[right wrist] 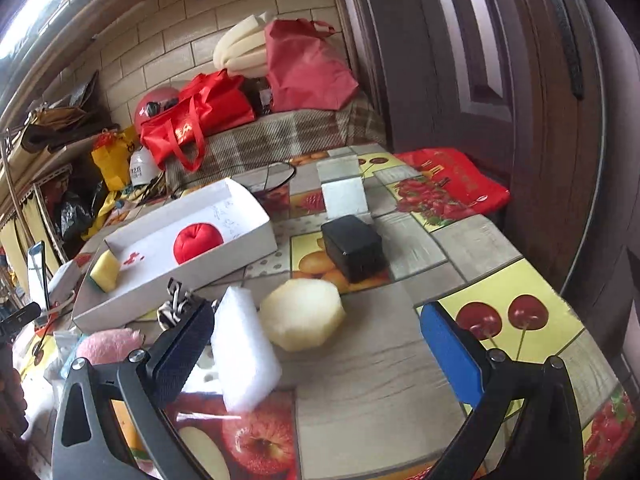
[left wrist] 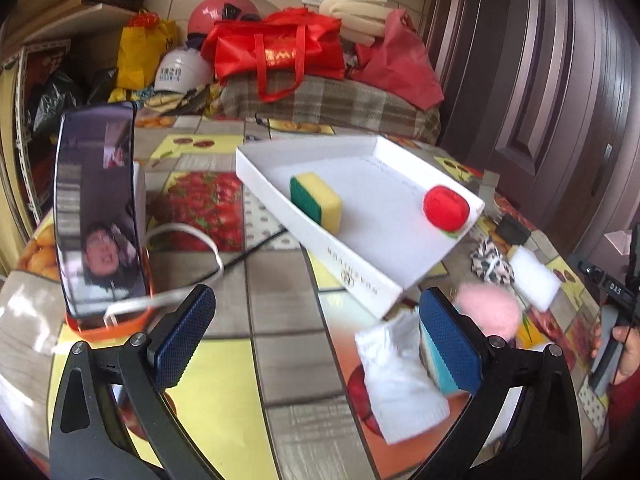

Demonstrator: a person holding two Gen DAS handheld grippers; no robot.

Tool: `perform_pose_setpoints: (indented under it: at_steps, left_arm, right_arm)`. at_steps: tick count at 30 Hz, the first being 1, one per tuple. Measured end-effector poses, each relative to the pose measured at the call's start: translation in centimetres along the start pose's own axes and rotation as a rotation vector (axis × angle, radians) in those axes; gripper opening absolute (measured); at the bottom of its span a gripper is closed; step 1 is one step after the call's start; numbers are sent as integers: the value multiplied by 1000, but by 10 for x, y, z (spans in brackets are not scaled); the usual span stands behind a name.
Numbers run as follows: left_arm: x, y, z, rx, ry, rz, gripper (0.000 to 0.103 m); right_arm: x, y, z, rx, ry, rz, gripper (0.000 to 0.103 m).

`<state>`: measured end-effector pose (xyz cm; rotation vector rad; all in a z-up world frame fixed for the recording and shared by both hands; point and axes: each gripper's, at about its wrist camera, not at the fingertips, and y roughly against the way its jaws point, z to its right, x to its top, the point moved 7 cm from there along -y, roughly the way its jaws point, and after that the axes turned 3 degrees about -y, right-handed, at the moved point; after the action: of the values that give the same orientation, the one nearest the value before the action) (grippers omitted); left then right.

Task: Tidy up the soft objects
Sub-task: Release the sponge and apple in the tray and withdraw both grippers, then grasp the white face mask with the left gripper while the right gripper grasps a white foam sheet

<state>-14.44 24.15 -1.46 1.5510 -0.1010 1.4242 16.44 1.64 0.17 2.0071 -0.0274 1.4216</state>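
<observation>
1. The white foam block [right wrist: 244, 350] lies on the bench [right wrist: 380, 380] with its long axis running from the near left pad of the right gripper [right wrist: 316, 356] away toward the white tray [right wrist: 248, 248]; it is tilted, its far end toward the tray.
2. Just right of the block, a pale yellow rounded sponge [right wrist: 304, 316] rests on the bench, close to the block; whether the two touch cannot be told.
3. The white tray is a shallow, long box, its long axis slanting across the bench. Inside it lie a red stuffed apple [right wrist: 198, 243] toward one end and a yellow sponge with a green scouring face [left wrist: 316, 203] toward the other, well apart from each other.
4. Outside the tray, near its corner, sit a pink fluffy ball [left wrist: 490, 312], a leopard-print soft item [left wrist: 490, 264] and the white foam block, all on the bench.
5. A crumpled white cloth [left wrist: 400, 380] and a teal item [left wrist: 434, 364], blurred, lie near the right finger of the left gripper [left wrist: 316, 344].
6. Left gripper: fingers spread wide, nothing between them, over bare bench.
7. Right gripper: fingers spread wide, nothing clamped; the foam block lies just inside its left pad.
8. A black box [right wrist: 354, 248] stands on the bench beyond the pale sponge; a phone [left wrist: 98, 208] stands propped in an orange holder [left wrist: 112, 326] on the left.
</observation>
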Motion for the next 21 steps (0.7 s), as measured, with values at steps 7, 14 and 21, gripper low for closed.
perform_pose_setpoints:
  at_steps: [7,14,21]
  left_arm:
    - [-34,-1,41,-91,-126,-124,96]
    - [-52,-17,49,-44,-198,-230,80]
    - [-52,-21,43,-52,-203,-252,58]
  right_arm:
    - [-12,-15,-56,-18,288,-40,90]
    - [-32,-44,-78,-137,501,-151,88]
    - [-40,-53,-72,-162,509,-223,57]
